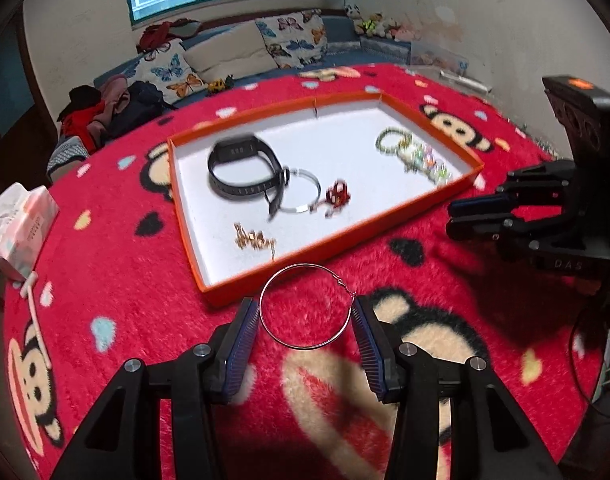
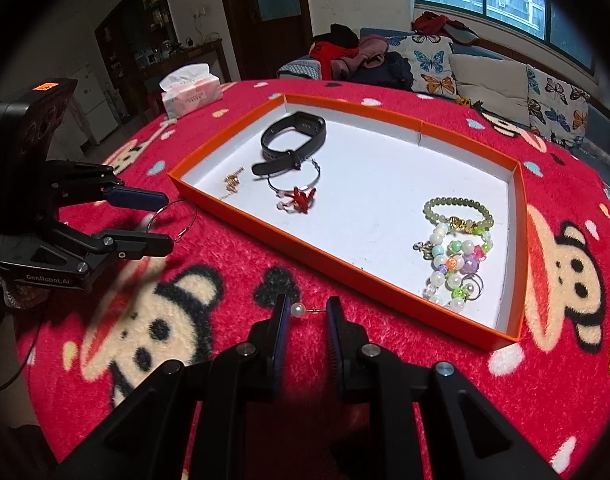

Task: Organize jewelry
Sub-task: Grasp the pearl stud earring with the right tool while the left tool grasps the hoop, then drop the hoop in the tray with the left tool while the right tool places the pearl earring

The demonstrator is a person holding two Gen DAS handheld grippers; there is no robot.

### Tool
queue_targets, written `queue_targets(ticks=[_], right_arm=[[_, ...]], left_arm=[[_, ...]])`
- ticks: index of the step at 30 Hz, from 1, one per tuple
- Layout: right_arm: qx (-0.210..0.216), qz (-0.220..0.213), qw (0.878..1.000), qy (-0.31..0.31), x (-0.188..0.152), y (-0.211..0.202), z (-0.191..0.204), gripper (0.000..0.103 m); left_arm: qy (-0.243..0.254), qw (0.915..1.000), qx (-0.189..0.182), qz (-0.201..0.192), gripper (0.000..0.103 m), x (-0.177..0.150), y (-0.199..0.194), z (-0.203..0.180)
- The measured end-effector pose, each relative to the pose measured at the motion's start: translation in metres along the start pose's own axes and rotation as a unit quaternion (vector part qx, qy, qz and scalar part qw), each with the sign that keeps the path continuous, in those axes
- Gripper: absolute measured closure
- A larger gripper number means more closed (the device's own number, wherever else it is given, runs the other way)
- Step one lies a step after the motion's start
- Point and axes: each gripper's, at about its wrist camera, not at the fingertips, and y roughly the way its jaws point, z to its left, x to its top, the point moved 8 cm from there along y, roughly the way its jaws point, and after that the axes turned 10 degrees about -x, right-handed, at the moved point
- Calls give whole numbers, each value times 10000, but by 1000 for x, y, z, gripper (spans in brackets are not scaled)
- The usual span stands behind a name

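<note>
The left gripper (image 1: 305,312) clamps a large thin silver hoop earring (image 1: 305,306), the orange-rimmed white tray (image 1: 325,258) just ahead. The right gripper (image 2: 307,312) pinches a white pearl stud earring (image 2: 298,309) between its pads.

Shiny metal hoop earring (image 1: 305,306), fuzzy cloth (image 1: 145,304)

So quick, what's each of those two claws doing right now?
Left gripper: closed on a big silver hoop earring, held above the red cloth.
Right gripper: closed on a small pearl earring.
</note>
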Motion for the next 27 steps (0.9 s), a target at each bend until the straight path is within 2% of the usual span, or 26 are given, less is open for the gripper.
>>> queue_targets(ticks=[5,9,20,27], right_arm=[[-54,-216,9997,81,16,-8,-7,82],[-163,-315,9991,233,28,-5,-21,82],[-456,-165,9975,507,33,19,-54,82],[-474,-134,9974,534,32,23,-59,82]], left_arm=[[-62,9996,55,-257,52,25,-11,5],[-187,9993,58,-306,52,46,-3,12],[-149,9997,-35,-175,52,72,38,14],[-243,9993,173,-240,52,81,44,33]])
